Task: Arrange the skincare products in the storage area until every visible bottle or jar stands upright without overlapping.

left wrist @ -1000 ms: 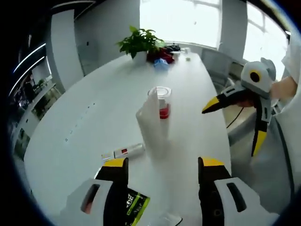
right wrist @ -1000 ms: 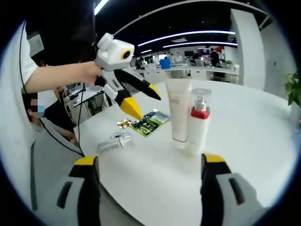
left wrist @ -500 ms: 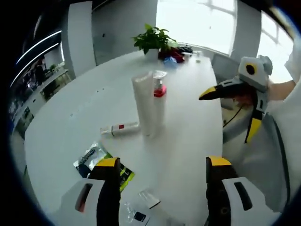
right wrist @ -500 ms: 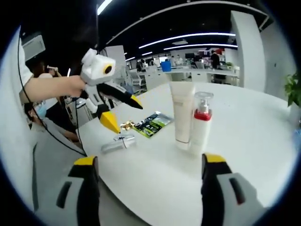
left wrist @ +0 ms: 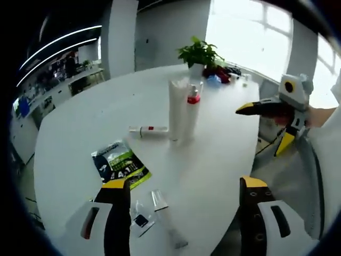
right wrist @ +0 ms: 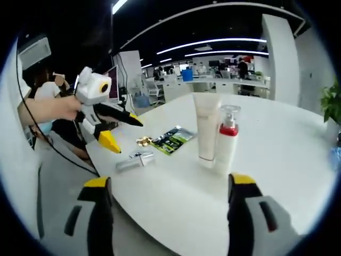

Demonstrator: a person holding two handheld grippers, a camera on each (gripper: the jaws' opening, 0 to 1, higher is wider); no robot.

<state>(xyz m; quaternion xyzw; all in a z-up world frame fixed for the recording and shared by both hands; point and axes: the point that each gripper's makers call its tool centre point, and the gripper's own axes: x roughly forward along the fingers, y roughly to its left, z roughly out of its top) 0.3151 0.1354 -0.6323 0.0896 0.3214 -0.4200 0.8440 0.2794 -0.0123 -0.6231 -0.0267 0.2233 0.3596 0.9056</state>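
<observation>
A small white tube with a red band (left wrist: 147, 130) lies flat on the white desk (left wrist: 80, 128), its long axis crosswise, just beside the upright bottles, ahead of the open, empty left claw (left wrist: 178, 186); the right claw (right wrist: 166, 184), equally open, hangs off-desk.

The surface (right wrist: 298, 160) looks smooth, matt white. The tube (right wrist: 205, 128) is matt plastic; the sachet (left wrist: 121, 165) is glossy foil; the pump bottle (right wrist: 226, 141) has a clear plastic cap.

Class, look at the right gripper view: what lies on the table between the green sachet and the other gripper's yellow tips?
In the right gripper view, a small gold item lies between the green sachet and the left gripper.
</observation>
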